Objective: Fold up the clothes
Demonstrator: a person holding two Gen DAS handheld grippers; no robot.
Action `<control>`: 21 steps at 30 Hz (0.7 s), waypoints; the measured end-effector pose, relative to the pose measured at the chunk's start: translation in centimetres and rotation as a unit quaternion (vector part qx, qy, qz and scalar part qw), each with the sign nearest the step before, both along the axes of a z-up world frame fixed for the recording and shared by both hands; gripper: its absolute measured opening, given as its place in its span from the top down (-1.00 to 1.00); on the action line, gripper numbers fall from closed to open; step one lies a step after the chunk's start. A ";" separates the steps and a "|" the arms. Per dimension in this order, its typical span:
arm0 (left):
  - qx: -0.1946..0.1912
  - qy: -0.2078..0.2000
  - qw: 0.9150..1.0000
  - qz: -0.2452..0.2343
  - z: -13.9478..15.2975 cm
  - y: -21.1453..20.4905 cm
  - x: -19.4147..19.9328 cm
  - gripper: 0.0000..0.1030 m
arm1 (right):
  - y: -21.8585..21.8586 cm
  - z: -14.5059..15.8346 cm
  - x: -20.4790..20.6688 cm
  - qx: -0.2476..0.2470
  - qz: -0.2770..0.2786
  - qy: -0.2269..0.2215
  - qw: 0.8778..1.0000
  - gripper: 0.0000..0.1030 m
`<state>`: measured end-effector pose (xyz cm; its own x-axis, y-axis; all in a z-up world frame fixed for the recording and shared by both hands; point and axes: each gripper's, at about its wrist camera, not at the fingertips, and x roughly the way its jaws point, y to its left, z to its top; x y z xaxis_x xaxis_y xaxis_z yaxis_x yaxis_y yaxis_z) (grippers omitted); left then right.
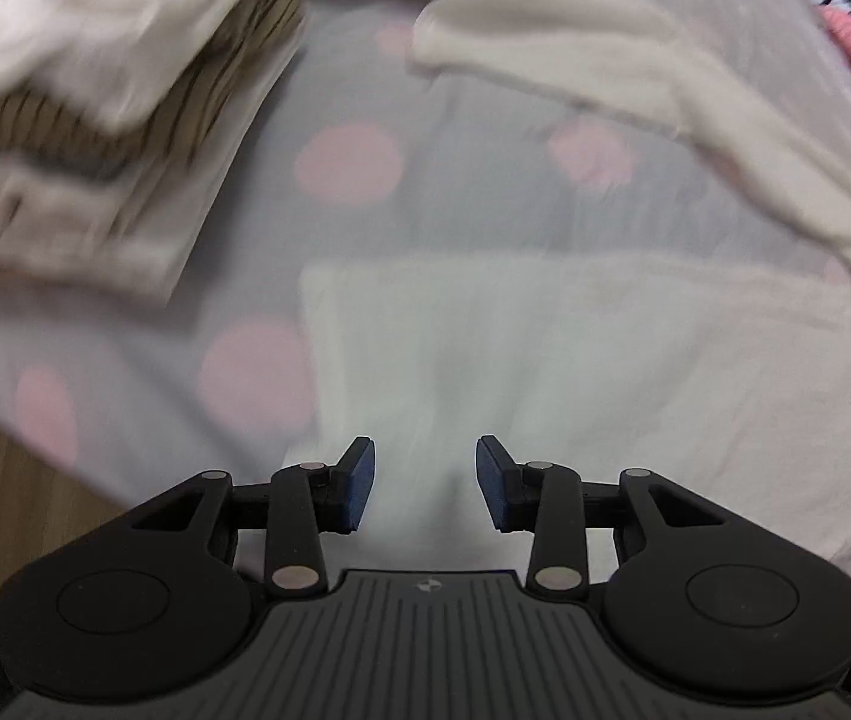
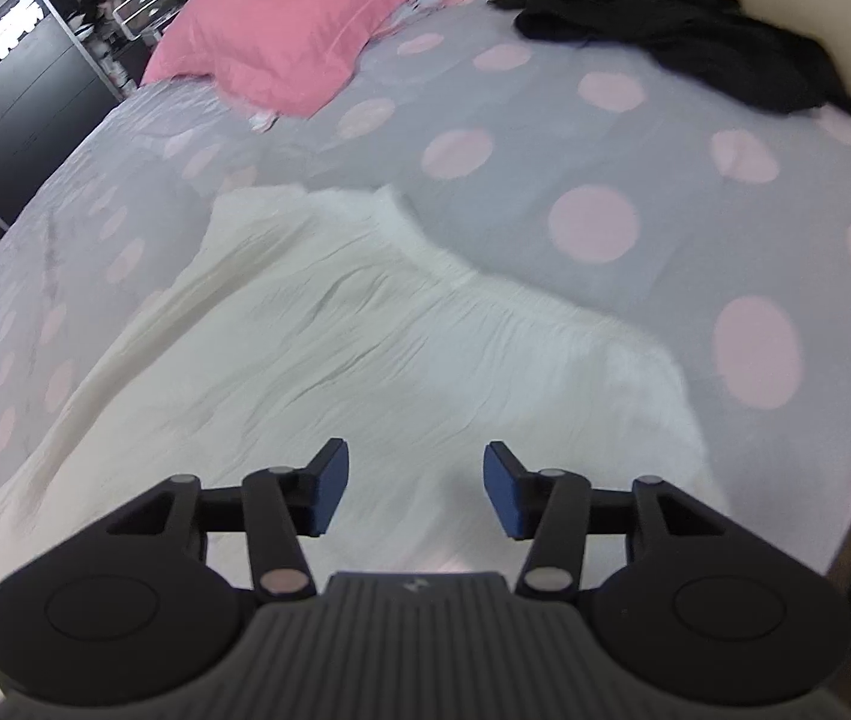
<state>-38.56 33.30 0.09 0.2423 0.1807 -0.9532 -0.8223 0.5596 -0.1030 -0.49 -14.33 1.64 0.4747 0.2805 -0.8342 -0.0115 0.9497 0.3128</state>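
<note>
Left gripper (image 1: pixel 425 483): I see blue pads apart, nothing between them, poised over cloth
Right gripper (image 2: pixel 416 489): jaws spread, empty, above the same piece
Crinkled white garment (image 2: pixel 365 336): flat on the grey bedsheet with pink dots (image 2: pixel 593 138), one sleeve (image 1: pixel 635 102) trailing outward
Stack of folded clothes, white and brown-striped (image 1: pixel 83 120): on the sheet, left of garment
Pink pillow (image 2: pixel 305 18): far end of bed
Crumpled black garment (image 2: pixel 695 36): far corner, well apart

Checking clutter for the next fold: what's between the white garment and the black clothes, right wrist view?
Only bare polka-dot bedsheet lies between the white garment and the black clothes, shown in the right wrist view.
</note>
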 end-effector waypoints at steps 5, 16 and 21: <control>0.049 -0.031 0.998 -0.011 0.4 5.2 4.0 0.20 | 1.7 -1.3 1.4 -0.007 0.021 0.007 1.000 -0.03; 0.107 -0.058 0.992 0.014 -4.1 16.1 10.8 -0.02 | 4.3 -2.5 3.1 -0.015 0.053 0.005 0.998 -0.04; 0.083 -0.073 0.992 0.065 -6.4 19.1 11.6 0.02 | 4.8 -2.8 3.9 -0.042 0.063 -0.005 0.997 -0.04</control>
